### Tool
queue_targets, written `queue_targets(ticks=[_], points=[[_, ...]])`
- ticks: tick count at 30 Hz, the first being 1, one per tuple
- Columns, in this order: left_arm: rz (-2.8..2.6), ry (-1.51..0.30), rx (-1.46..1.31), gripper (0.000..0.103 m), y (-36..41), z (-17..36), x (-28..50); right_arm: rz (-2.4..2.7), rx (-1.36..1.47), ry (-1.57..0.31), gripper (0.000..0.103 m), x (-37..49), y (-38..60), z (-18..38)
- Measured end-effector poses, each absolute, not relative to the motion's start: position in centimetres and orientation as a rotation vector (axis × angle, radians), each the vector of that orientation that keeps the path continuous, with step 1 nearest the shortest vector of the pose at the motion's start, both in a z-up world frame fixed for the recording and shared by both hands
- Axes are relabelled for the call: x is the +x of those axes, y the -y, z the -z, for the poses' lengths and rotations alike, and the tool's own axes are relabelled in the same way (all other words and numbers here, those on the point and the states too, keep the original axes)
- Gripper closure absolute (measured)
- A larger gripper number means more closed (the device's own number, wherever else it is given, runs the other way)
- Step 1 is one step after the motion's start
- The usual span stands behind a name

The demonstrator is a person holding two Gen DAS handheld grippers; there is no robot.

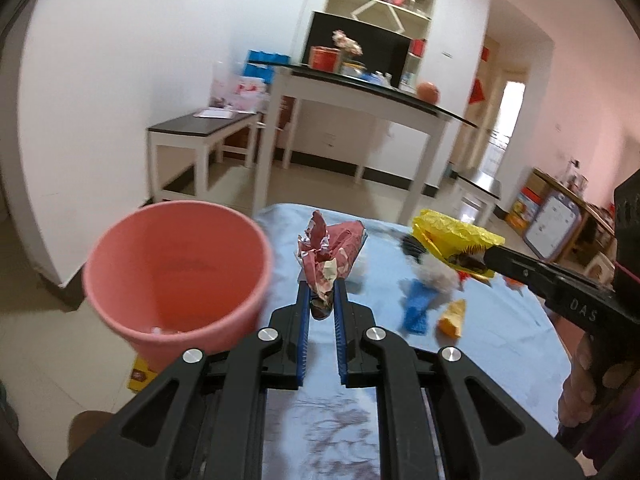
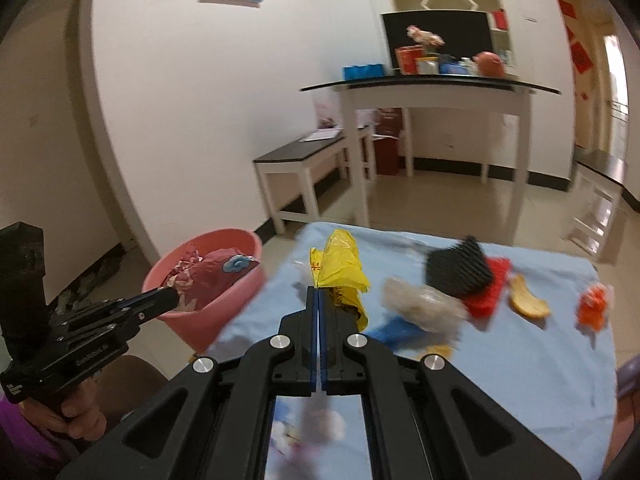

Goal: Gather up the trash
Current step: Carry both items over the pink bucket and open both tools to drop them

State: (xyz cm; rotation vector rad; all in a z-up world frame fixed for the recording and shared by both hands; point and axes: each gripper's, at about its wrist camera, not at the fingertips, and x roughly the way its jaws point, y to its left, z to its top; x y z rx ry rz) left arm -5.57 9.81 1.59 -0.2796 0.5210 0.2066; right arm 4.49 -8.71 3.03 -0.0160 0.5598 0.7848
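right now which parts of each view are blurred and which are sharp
Left wrist view: the gripper fingers and red wrapper are fairly sharp; the blue scrap and pale wad smear. Right wrist view: the yellow bag is sharp, while the black brush and the table's litter are motion-blurred; walls bow from fisheye.

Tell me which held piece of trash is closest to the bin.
The red wrapper in the left tool, right by the pink bin; the yellow bag is farther.
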Motion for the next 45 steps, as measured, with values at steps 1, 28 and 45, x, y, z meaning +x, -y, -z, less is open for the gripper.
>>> queue_targets(ticks=[1,28,45], points=[[-0.229,-0.514,-0.284,0.092,-10.4,-1.7,-6.0,-0.800,-0.022,-0.559,0.103,4.4,7.9,-3.1],[-0.480,-0.562,-0.382,0.091,-19.7,1.3,-8.4,-1.004,-0.143,-0.680,0.102,4.2,-9.9,0.3],[-0.474,-0.583,-0.402,0.070,-20.4,2.0,-8.7,-1.013,-0.145,-0.721,0.072,4.6,-10.6,1.6]])
